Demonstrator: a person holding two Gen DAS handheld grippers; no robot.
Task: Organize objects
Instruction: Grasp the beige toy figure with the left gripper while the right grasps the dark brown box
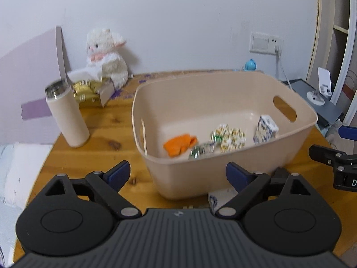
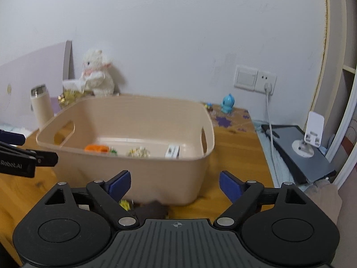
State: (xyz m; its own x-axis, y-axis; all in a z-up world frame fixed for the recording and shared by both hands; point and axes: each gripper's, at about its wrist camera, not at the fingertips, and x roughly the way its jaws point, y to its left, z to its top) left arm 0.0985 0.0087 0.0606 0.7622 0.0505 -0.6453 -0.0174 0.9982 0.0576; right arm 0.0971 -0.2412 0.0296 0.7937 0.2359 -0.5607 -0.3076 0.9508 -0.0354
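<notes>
Basket (image 1: 223,174): light, stiff plastic; best gripped at handle slot (image 1: 284,108), two o'clock. Left gripper (image 1: 178,174) and right gripper (image 2: 175,184) both spread wide, empty.

wall: plain white (image 2: 178,33), scuffed, even indoor light
switch+socket: white plate (image 2: 255,78) on wall, right of centre; plug in, white cable (image 2: 271,120) drops behind desk
desk: wooden top (image 1: 107,120), knots visible, purple floral mat (image 2: 229,120) at back
headboard: lilac panel (image 1: 26,67) on the left
right side: shelving unit (image 2: 348,71), dark grey tray (image 2: 312,154) w/ white stand (image 2: 312,134)
</notes>
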